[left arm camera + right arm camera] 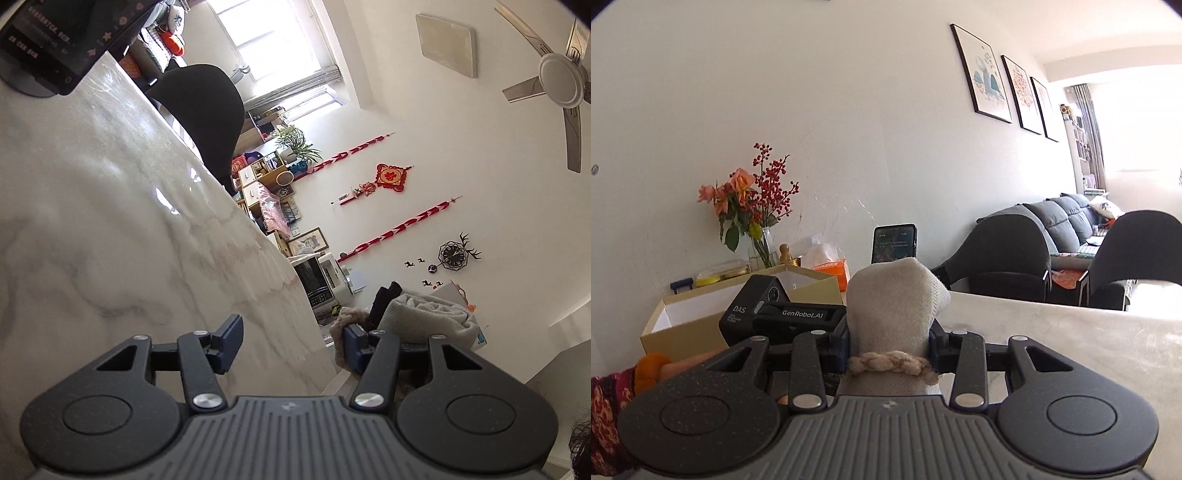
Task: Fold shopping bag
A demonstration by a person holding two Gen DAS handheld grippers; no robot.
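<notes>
While the right gripper [890,354] jaws are pinching the folded-up bag [894,295] above the tabletop [1071,343], the left gripper [291,343] jaws are standing half-open, empty; folding appears nearly complete.

Left wrist view rolled sideways along the marble table [92,221]; right level, perhaps sharing it.

A phone [894,243] is standing upright on the marble table [1071,332], near the wall. Left of the phone, a vase of flowers [750,206] is rising behind an open box [701,317]. Right of the phone, two black chairs [1008,254] are sitting beyond the table, a grey sofa [1067,218] lying behind them.
</notes>
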